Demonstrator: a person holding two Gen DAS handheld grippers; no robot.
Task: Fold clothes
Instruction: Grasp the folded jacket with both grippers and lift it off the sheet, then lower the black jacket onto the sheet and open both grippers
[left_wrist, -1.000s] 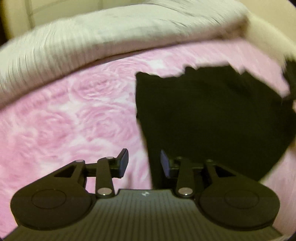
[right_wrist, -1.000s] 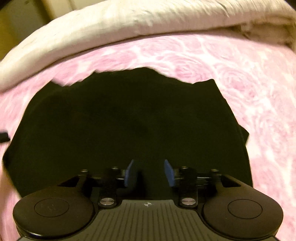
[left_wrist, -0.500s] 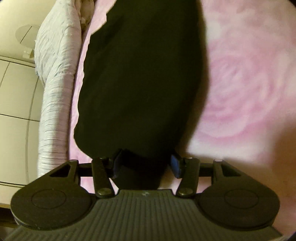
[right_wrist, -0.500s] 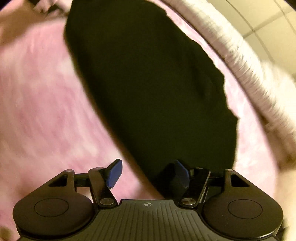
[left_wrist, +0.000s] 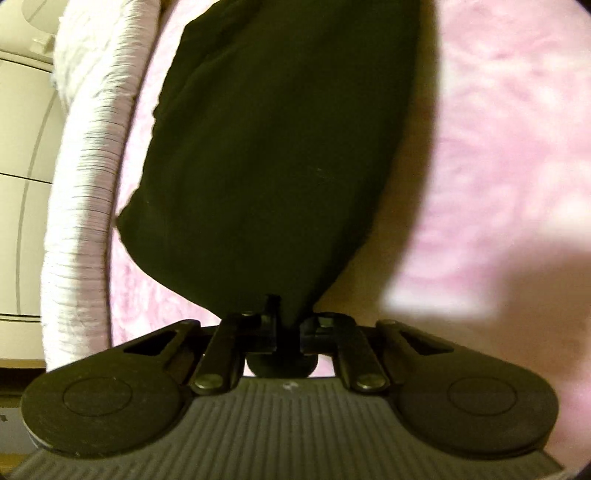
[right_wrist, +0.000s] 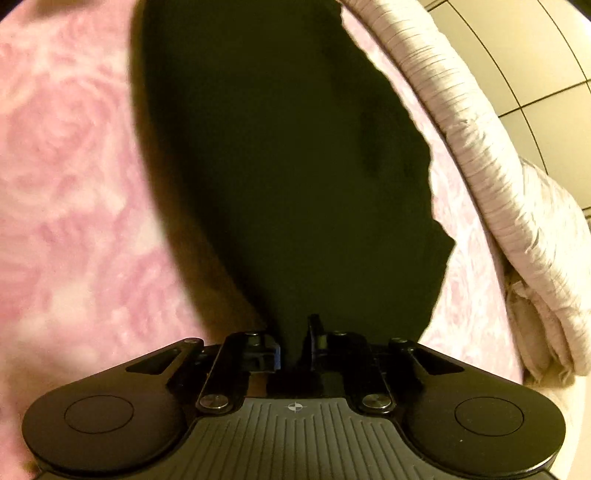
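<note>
- Left gripper (left_wrist: 287, 326): jaws drawn together, clamped on the edge of the black garment (left_wrist: 273, 155), a bunch of cloth pinched right between the fingers.
- From that grip the garment fans out away from the camera over the pink bed (left_wrist: 498, 184), casting a soft shadow on the rose-print cover to its right.
- On the left of this view, a pale ribbed quilt (left_wrist: 85, 192) runs along the bed's edge, just beside the garment but apart from it; cream wall panels show beyond.
- Right gripper (right_wrist: 295, 349): jaws closed in tight too, clamped on another edge of the garment (right_wrist: 280, 166), dark fabric running straight into the gap between them.
- In the right wrist view, the garment spreads wide from the grip, its right edge ragged and wavy against the pink bed (right_wrist: 62, 184).
- The quilt (right_wrist: 491, 155) curves along the right side here, rumpled at its lower end, tiled wall behind it.
- Both grippers hold the garment at once, each at its own edge.
</note>
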